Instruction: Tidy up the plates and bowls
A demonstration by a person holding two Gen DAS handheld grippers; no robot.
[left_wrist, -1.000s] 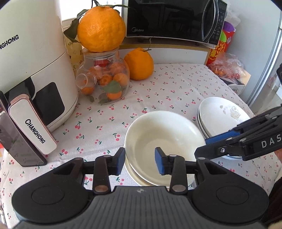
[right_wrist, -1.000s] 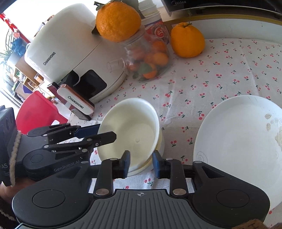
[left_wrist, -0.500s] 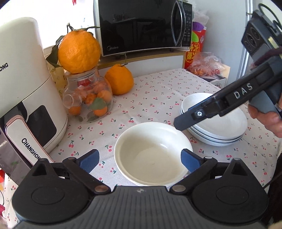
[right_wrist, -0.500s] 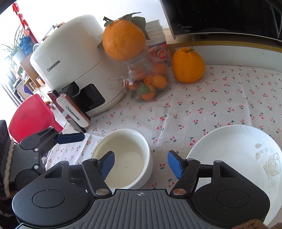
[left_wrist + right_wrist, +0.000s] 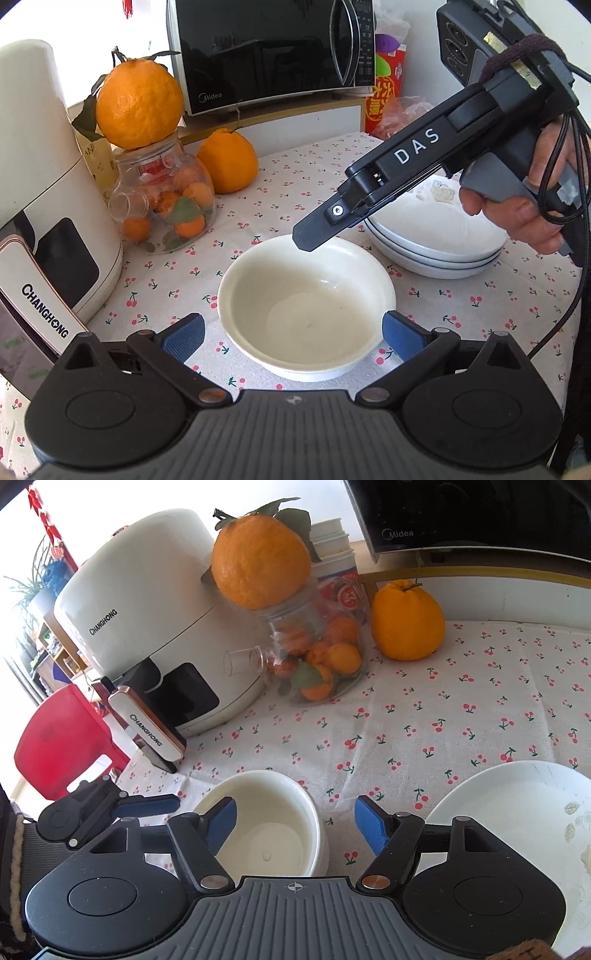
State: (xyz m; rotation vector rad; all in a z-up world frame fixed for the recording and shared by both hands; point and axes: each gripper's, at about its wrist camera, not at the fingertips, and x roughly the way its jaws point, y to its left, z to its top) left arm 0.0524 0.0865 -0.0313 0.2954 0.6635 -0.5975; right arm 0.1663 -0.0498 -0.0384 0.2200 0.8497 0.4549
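Note:
A stack of cream bowls (image 5: 306, 306) sits on the cherry-print tablecloth (image 5: 303, 192), also shown in the right wrist view (image 5: 273, 834). A stack of white plates (image 5: 436, 240) lies to its right; it also shows in the right wrist view (image 5: 517, 812). My left gripper (image 5: 293, 334) is open and empty, above and behind the bowls. My right gripper (image 5: 295, 823) is open and empty, raised over the gap between bowls and plates. In the left wrist view the right gripper (image 5: 321, 230) hangs above the bowls' far rim.
A white Changhong air fryer (image 5: 40, 206) stands at the left. A glass jar of small oranges (image 5: 162, 192) carries a large orange (image 5: 138, 103); another orange (image 5: 227, 164) lies beside it. A black microwave (image 5: 266, 48) is at the back. A red stool (image 5: 62, 738) stands off the table.
Both grippers opened and let go of the top bowl, which now rests on the stack. Both then lifted up and back from the bowls.

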